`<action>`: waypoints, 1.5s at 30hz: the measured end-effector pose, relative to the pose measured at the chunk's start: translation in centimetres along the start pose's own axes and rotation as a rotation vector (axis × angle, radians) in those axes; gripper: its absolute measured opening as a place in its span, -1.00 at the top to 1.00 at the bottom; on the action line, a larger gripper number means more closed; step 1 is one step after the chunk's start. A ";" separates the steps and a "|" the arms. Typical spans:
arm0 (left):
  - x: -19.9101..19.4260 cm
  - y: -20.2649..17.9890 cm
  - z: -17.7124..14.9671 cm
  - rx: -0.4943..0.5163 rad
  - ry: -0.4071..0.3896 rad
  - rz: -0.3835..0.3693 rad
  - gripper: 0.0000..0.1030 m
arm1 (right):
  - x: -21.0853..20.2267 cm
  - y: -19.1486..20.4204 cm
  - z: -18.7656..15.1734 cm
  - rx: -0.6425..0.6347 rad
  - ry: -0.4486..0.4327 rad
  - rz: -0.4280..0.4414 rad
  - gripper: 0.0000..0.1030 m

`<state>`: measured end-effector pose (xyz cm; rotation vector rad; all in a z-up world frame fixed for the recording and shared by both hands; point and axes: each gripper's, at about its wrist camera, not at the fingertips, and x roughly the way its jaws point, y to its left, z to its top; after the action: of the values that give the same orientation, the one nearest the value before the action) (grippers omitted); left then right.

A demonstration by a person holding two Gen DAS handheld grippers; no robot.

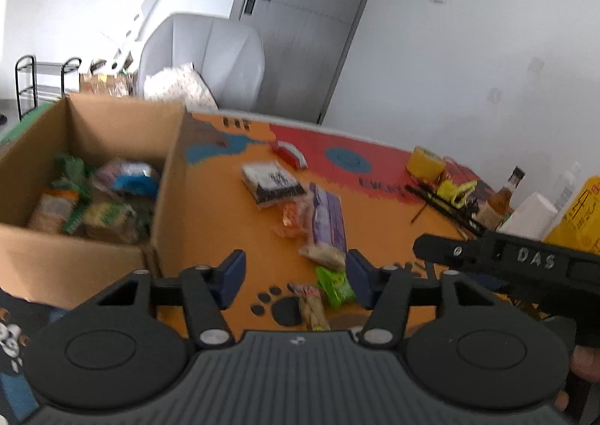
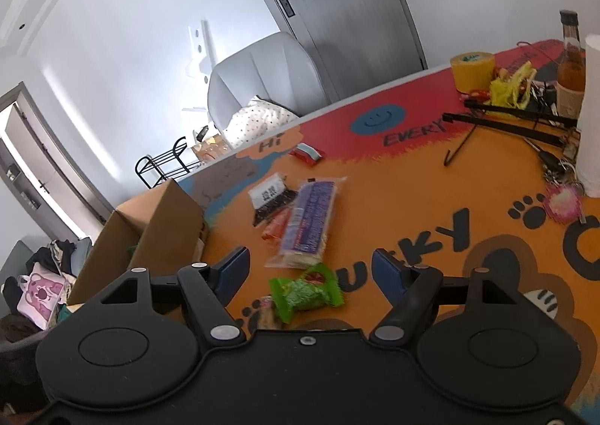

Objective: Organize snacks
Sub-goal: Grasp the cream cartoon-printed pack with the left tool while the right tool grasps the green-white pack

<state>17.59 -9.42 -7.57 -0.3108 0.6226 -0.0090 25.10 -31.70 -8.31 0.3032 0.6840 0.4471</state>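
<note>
Clearly, "DAS" on right tool, mat w/ "EVERY", "Hi"

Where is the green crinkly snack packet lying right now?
The green crinkly snack packet lies on the orange table mat, in the right wrist view just below the long purple wafer pack.

My left view is smeared: the packets in the cardboard box at ten o'clock are blobs of green, blue and tan, none readable. My left claw's body hides the lower end of a pale snack packet. In my right view a green wrapper lies partly over a packet I can't make out, and the white roll at three o'clock is cut by the edge.
</note>
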 end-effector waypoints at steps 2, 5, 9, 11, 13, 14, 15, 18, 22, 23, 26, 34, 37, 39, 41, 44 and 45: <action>0.9 0.0 -0.4 -0.009 0.024 -0.002 0.00 | 0.2 -0.4 -0.1 0.005 0.006 0.000 -0.41; 1.9 -0.2 -0.9 -0.011 0.051 -0.001 0.04 | 0.5 -0.8 -0.2 0.005 0.015 0.002 -0.39; 3.4 -0.5 -1.4 -0.002 0.082 -0.003 0.05 | 1.3 -1.2 -0.4 0.012 0.031 0.002 -0.39; 4.2 -0.5 -1.6 -0.002 0.097 0.000 0.05 | 1.7 -1.4 -0.4 0.014 0.040 0.001 -0.39; 4.9 -0.5 -1.9 -0.001 0.113 0.003 0.06 | 2.1 -1.6 -0.5 0.015 0.047 -0.002 -0.39; 5.3 -0.5 -2.0 0.000 0.124 0.004 0.08 | 2.3 -1.6 -0.4 0.016 0.050 -0.003 -0.39; 5.7 -0.5 -2.1 0.002 0.135 0.006 0.10 | 2.4 -1.7 -0.5 0.018 0.052 -0.004 -0.39; 6.7 -0.5 -2.6 0.012 0.158 0.010 0.26 | 2.9 -2.0 -0.4 0.024 0.060 -0.008 -0.39; 6.8 0.0 -2.4 0.008 0.162 0.015 0.69 | 3.7 -2.0 -0.6 0.022 0.077 -0.006 -0.39; 6.7 0.2 -2.3 0.004 0.161 0.016 0.69 | 4.0 -2.0 -0.7 0.021 0.082 -0.006 -0.39; 6.3 0.5 -2.1 0.008 0.141 0.020 0.69 | 4.7 -1.8 -0.7 0.022 0.092 -0.003 -0.39; 6.1 1.3 -1.3 -0.008 0.118 0.026 0.69 | 6.1 -0.8 -1.0 -0.001 0.120 0.014 -0.39; 6.1 1.6 -1.2 -0.013 0.114 0.029 0.69 | 6.7 -0.6 -1.1 -0.005 0.132 0.012 -0.39; 6.1 1.8 -1.1 -0.017 0.112 0.032 0.69 | 7.1 -0.4 -1.1 -0.010 0.138 0.008 -0.39; 6.2 2.0 -1.1 -0.021 0.113 0.033 0.69 | 7.5 -0.2 -1.2 -0.018 0.147 -0.003 -0.39; 6.2 2.2 -1.0 -0.023 0.112 0.032 0.69 | 8.1 0.2 -1.6 -0.041 0.159 -0.016 -0.37; 6.1 2.2 -1.0 -0.024 0.111 0.031 0.69 | 8.1 0.4 -1.7 -0.061 0.156 -0.025 -0.35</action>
<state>21.78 -8.20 -12.52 -0.3255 0.7385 0.0113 29.44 -27.17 -13.76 0.2030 0.8241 0.4709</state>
